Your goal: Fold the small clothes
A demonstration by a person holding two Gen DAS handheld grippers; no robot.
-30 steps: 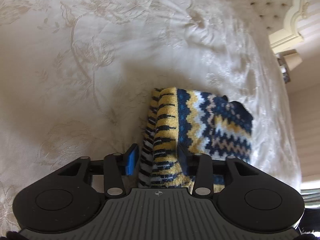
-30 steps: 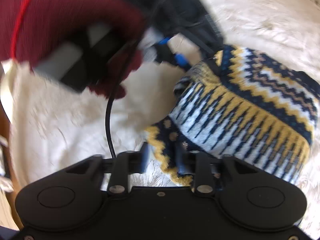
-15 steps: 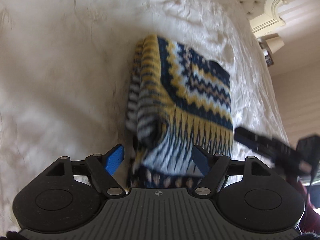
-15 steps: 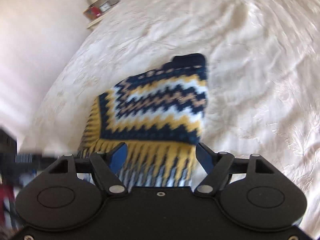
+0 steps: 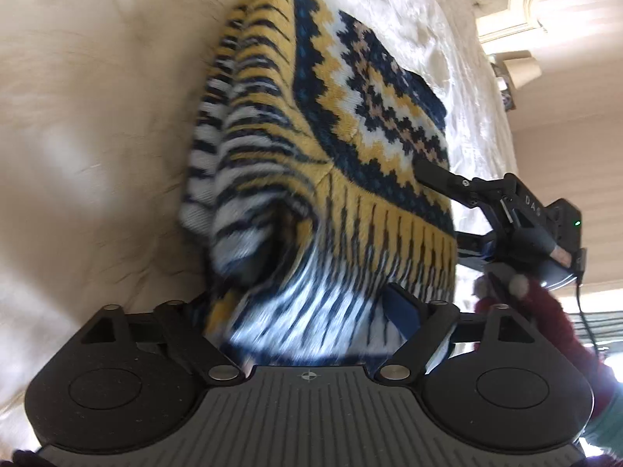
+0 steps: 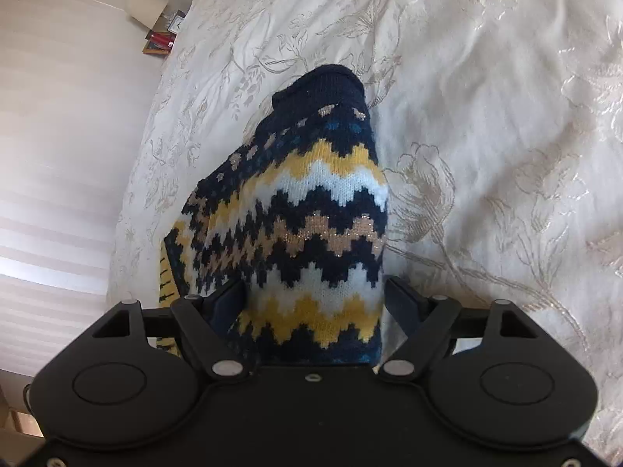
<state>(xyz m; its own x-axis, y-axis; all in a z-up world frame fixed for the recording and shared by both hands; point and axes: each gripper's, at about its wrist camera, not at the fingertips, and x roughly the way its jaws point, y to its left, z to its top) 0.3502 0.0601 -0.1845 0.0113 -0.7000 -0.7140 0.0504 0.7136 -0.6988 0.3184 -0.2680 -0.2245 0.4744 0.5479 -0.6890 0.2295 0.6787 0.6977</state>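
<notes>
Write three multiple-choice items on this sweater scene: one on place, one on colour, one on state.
1. The sweater lies on:
A. a bedspread
B. a wooden floor
C. a chair

2. Its far edge is:
A. red
B. navy
C. green

3. The sweater is:
A. on a hanger
B. spread flat, sleeves out
C. folded into a bundle

Key:
1 A, the cream flowered bedspread surrounds it.
2 B, a plain navy band tops it in the right wrist view.
3 C, stacked layers show at its side. It sits between the opening jaws of the left hand-held gripper and right hand-held gripper.

Sweater's (image 5: 311, 179) near hem blurred
</notes>
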